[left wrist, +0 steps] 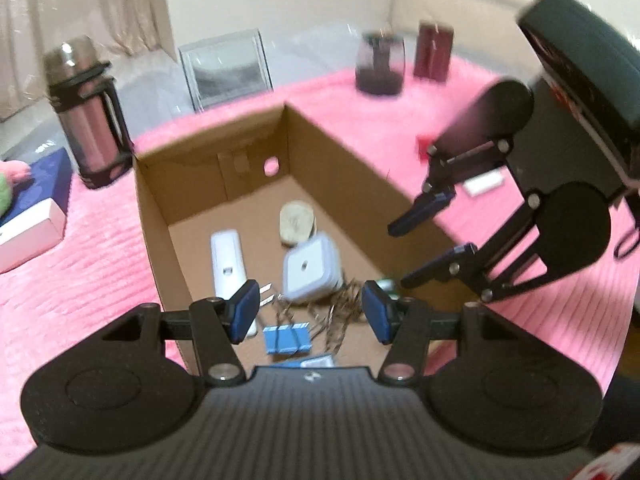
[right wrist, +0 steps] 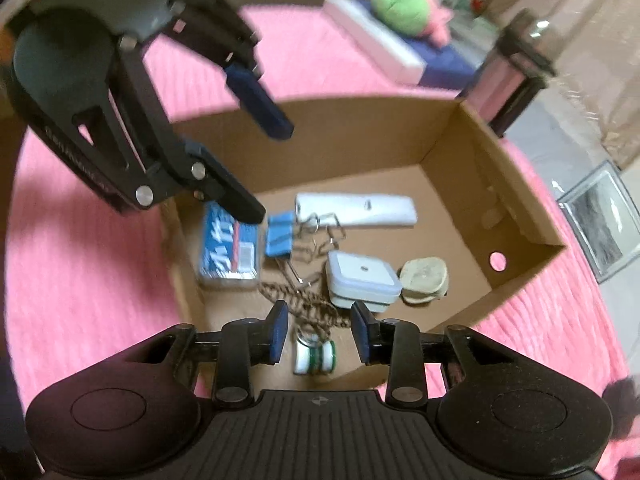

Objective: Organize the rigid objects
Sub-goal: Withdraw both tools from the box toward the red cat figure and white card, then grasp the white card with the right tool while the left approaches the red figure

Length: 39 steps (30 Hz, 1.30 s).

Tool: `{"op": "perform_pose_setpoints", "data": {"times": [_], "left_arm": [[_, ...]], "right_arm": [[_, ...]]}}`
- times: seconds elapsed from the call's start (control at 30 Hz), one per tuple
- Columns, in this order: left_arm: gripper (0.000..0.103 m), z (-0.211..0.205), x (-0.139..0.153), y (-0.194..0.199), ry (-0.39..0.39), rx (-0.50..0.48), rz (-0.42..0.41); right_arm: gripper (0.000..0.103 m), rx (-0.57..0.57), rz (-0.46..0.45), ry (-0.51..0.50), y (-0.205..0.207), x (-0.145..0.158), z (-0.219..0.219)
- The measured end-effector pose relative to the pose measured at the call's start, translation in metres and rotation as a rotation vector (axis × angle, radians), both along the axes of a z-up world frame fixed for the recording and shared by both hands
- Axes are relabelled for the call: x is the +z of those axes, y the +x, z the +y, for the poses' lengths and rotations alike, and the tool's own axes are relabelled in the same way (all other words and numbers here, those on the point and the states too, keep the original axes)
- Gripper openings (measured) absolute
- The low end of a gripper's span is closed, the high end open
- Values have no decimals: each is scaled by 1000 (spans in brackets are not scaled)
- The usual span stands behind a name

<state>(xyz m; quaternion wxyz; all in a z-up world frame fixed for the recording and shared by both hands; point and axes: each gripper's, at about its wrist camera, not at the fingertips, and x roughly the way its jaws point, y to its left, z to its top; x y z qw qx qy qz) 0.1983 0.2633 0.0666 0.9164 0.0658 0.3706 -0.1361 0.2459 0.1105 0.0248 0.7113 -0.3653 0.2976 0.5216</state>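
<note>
An open cardboard box stands on a pink cover. On its floor lie a white remote, a square pale case, a round wooden disc, blue binder clips, a blue printed pack, a tangle of twine and a green-and-white spool. My left gripper hovers over the box's near edge, open and empty. My right gripper hangs above the spool, open, its pads touching nothing.
A steel flask stands beside the box. A picture frame leans at the back. A dark jar and a red box stand on the far cover. A white box and a green plush lie to one side.
</note>
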Motion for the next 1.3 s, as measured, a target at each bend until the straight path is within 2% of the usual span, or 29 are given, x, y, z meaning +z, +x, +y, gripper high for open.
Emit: {"op": "perform_pose_setpoints", "data": {"times": [0.2,0.3,0.33,0.43,0.67,0.87,1.0,1.13,1.3], "left_arm": [[62,-19,26,-36,-83,108,-156],[72,-36,36,-57,-118,145,-234],[76,-43,38,-64,-135,155,-257],[77,-63,44,-81,-154,175,-304],[85,-117,47,-114,-187,177,-390],[86,-154,38,-126,-300,182,-389],[86,-182,31,-124,-330,163,-386],[86,-207,24,-112,-302,175,-386],[86,-233,12,-88,-251,170,-390]], "right_arm": [[37,-136,6,225,-24,33,-52],[41,-225,-2,322,-37,43,-84],[44,-247,1,345,-41,46,-95],[53,-306,3,416,-55,53,-128],[59,-462,-14,526,-88,56,-198],[65,-593,-43,566,-109,48,-252],[68,-695,-45,596,-115,40,-287],[70,-830,-30,625,-114,29,-323],[71,-938,-32,622,-109,19,-348]]}}
